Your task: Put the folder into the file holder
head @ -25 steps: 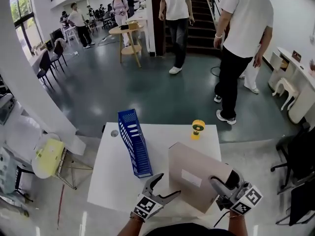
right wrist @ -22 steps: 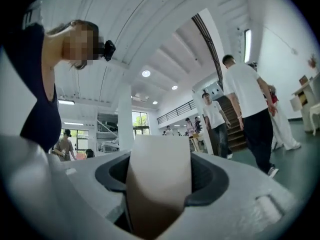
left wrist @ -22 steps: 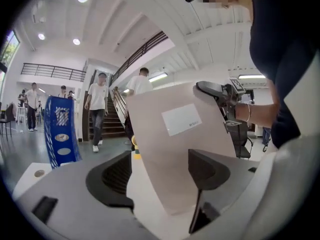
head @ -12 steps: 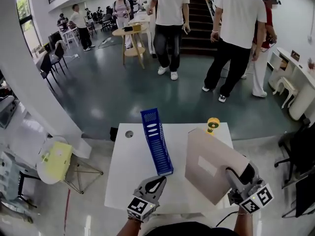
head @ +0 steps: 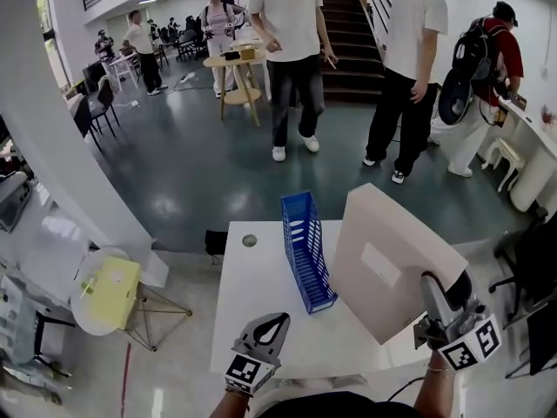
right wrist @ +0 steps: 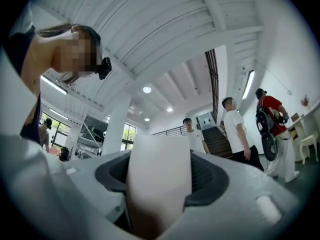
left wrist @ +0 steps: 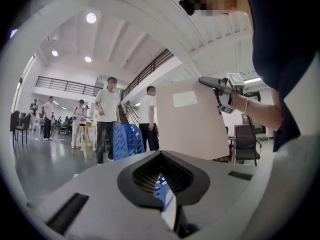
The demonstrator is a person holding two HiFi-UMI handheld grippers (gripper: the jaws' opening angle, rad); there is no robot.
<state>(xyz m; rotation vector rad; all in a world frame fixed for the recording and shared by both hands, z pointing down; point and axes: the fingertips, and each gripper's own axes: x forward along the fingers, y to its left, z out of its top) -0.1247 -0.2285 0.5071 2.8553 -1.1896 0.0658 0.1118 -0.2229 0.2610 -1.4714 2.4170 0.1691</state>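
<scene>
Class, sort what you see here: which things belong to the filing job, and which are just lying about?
Job in hand:
folder, clamped in right gripper
blue file holder, standing on white table
left gripper, shut, empty

Lying about:
round wooden table
yellow-topped stand
black chairs
people beyond

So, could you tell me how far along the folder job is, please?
Done: the right gripper grips the folder by its edge, clear of the table. In hand: the folder hangs upright, right of the blue file holder. Left: lowering it into the holder, which looks empty. The left gripper is shut, holding nothing.
</scene>
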